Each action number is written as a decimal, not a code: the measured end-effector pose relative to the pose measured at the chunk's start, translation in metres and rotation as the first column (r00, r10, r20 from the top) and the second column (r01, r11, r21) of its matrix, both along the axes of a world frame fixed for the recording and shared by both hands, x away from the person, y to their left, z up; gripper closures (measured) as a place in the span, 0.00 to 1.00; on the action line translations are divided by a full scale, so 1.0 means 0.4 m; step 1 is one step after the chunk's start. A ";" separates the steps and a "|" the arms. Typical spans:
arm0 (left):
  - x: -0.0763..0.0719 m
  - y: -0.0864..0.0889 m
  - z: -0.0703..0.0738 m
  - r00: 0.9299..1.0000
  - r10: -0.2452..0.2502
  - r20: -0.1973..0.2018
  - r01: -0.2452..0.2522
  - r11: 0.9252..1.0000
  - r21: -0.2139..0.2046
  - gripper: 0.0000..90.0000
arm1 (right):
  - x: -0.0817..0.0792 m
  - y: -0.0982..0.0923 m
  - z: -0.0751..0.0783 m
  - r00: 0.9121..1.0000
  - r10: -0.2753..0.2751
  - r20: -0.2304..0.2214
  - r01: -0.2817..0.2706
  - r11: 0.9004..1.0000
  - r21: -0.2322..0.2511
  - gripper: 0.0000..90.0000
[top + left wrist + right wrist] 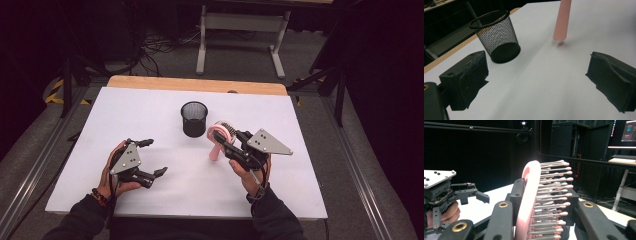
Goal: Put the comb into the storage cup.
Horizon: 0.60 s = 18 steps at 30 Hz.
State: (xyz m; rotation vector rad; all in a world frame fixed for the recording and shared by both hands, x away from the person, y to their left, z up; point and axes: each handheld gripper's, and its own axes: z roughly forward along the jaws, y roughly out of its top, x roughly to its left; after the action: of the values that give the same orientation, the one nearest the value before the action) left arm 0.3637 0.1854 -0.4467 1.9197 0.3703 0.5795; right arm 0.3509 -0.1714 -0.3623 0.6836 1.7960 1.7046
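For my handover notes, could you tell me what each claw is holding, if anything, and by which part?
The right claw grips the pink hairbrush by its bristled head, the handle hanging down to the table. The left claw is open and holds nothing.

Lab — dark curtains, floor rails (30, 165), monitor (625, 131)

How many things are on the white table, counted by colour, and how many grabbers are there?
Pink: 1, the hairbrush, clamped in the right gripper
Black: 1, the mesh cup
Grabbers: 2, right gripper and left gripper, which is open and empty
Total: 4
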 end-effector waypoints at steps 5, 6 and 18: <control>-0.010 0.025 -0.013 0.999 0.033 -0.007 -0.033 0.999 -0.004 0.05 | 0.004 -0.002 0.003 1.000 0.001 0.000 -0.001 1.000 0.002 0.70; -0.011 0.029 -0.014 0.999 0.033 -0.008 -0.033 0.999 -0.010 0.05 | 0.005 -0.002 0.004 1.000 0.000 0.004 0.000 1.000 -0.002 0.70; -0.033 0.093 -0.027 0.997 0.072 -0.030 -0.073 0.997 -0.026 0.05 | 0.013 -0.012 0.037 1.000 -0.029 0.003 0.029 1.000 0.001 0.70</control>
State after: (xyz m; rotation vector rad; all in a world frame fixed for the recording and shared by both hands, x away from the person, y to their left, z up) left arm 0.3505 0.2226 -0.4575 1.8966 0.4657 0.5921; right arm 0.3562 -0.1762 -0.3475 0.7030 1.7751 1.6865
